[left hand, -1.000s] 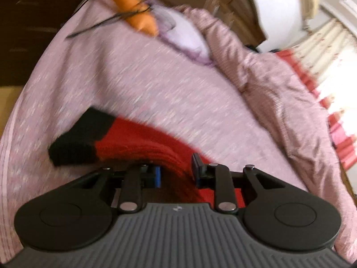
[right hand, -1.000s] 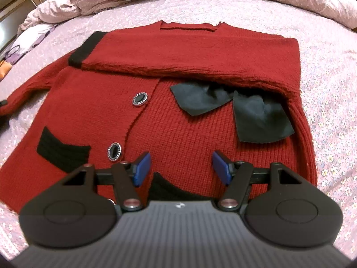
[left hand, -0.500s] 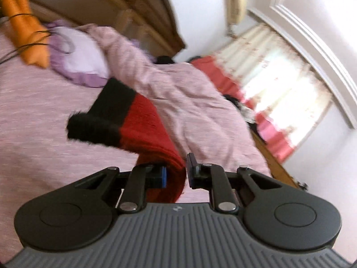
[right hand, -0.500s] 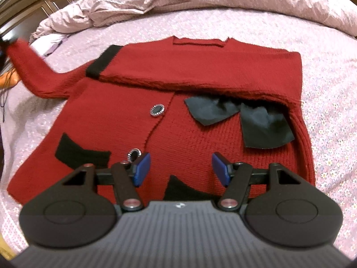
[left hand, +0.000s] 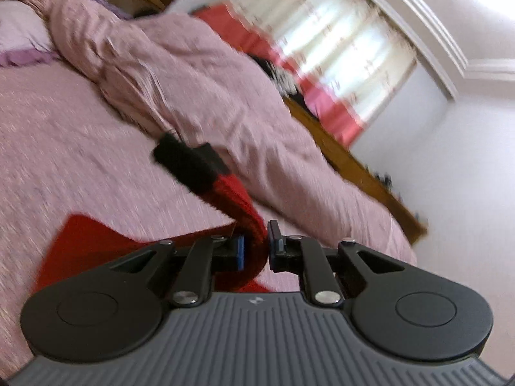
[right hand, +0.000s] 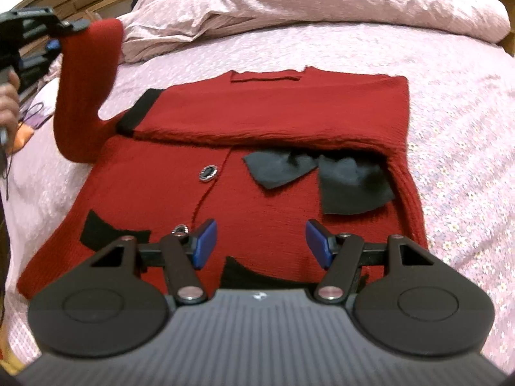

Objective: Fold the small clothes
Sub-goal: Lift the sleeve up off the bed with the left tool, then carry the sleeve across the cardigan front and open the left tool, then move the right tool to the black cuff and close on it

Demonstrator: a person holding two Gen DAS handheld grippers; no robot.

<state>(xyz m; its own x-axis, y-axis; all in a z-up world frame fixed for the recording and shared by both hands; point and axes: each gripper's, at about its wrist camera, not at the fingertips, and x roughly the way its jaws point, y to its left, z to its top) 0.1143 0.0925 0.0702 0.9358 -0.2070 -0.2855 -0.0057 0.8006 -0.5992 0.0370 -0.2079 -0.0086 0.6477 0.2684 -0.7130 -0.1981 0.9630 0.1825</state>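
A red cardigan (right hand: 225,173) was laid front-up on the pink bedsheet (right hand: 450,128), its hem towards the right wrist camera and its neckline towards the rumpled duvet (right hand: 289,3) at the head of the bed. One sleeve (right hand: 273,115) was already folded flat across the chest, its black cuff (right hand: 138,112) lying near the opposite shoulder, so that part of the fold could be judged as done. The other sleeve (right hand: 87,87) was held up off the bed by the left gripper (left hand: 256,244), whose jaws were clamped tight on the red knit just short of the black cuff end (left hand: 190,164), which stuck out beyond the fingers in the left wrist view; the sheet and duvet there were blurred. That sleeve was not yet laid over the body, and it was judged to be the step in hand. The right gripper (right hand: 260,241) was poised over the lower front of the cardigan with its blue pads (right hand: 204,241) spread apart and nothing between them; whether it touched the knit could not be told. A black bow (right hand: 318,177) lay loose on the chest below the folded sleeve, and two buttons and black pocket trims were seen on the front. The body itself was still fully spread, so the lengthwise folds were judged to be left.
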